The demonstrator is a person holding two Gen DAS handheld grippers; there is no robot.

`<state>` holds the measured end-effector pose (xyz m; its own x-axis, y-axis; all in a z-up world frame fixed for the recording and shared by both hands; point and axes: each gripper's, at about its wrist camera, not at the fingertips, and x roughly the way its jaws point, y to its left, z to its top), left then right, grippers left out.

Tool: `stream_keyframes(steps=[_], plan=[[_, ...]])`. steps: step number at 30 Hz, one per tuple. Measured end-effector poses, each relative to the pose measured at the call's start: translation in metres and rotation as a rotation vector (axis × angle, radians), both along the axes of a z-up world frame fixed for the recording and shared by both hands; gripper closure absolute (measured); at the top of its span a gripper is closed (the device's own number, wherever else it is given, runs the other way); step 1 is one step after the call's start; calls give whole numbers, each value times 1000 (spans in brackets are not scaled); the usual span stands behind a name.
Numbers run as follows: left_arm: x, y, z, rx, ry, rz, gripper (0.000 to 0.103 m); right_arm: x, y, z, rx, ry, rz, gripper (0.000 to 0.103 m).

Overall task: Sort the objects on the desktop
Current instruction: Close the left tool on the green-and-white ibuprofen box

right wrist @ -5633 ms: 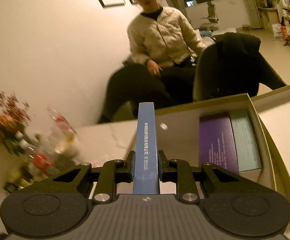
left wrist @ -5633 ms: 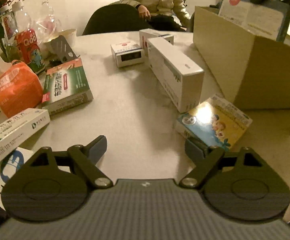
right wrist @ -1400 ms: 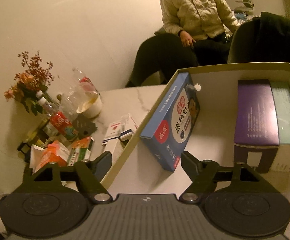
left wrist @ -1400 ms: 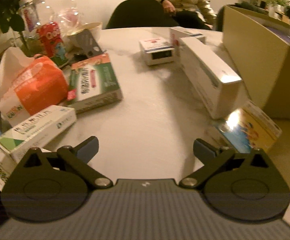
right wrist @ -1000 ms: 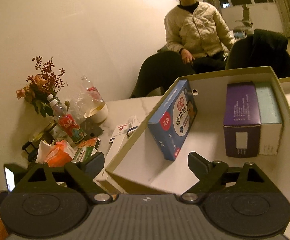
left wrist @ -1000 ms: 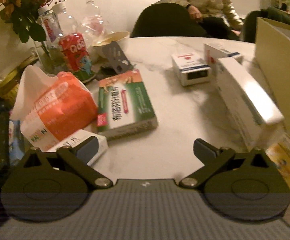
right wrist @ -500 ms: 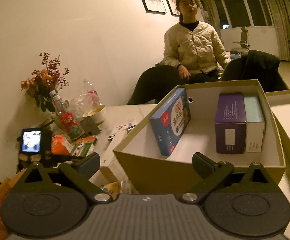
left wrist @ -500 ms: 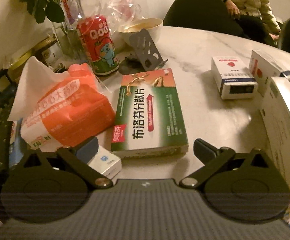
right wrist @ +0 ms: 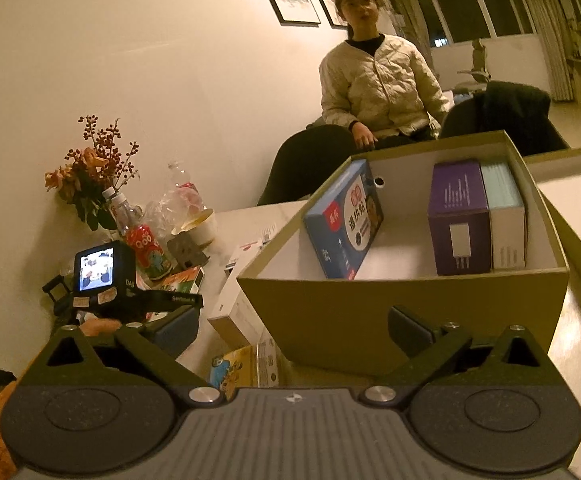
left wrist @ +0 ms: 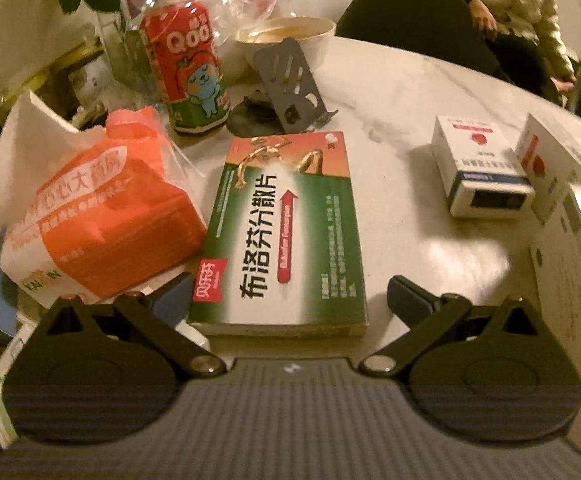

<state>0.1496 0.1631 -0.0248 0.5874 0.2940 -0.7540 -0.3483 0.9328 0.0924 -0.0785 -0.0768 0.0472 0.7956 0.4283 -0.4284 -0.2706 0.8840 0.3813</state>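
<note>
The tan cardboard box is the biggest thing on the pale marble table, open-topped with white inner walls, standing at the right of the scene. Inside it a blue carton leans tilted against the left wall, its printed face turned toward the middle, and at the right a purple carton stands on edge touching a pale teal-topped one, both with their long sides running from near to far. Left of the box, a long white carton lies just beside its wall. The flat green medicine box, green and white with an orange top band, a red arrow and large dark characters, lies face up near the table's left-centre, its long axis running from near to far, the orange band at the far end. Its near end sits between the wide-apart jaws of the left gripper, whose pads do not touch it. An orange plastic bag touches its left edge. Further right lies a small white carton. The right gripper hangs before the cardboard box's near wall, jaws spread wide with nothing between them.
</note>
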Motion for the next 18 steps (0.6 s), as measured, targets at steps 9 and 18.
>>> stream_keyframes(steps=[9, 18], plan=[[0, 7, -1, -82, -17, -7, 14, -2, 2, -6, 16, 24, -5, 1], [-6, 5, 0, -102, -48, -17, 16, -1, 3, -11, 26, 45, -7, 1]])
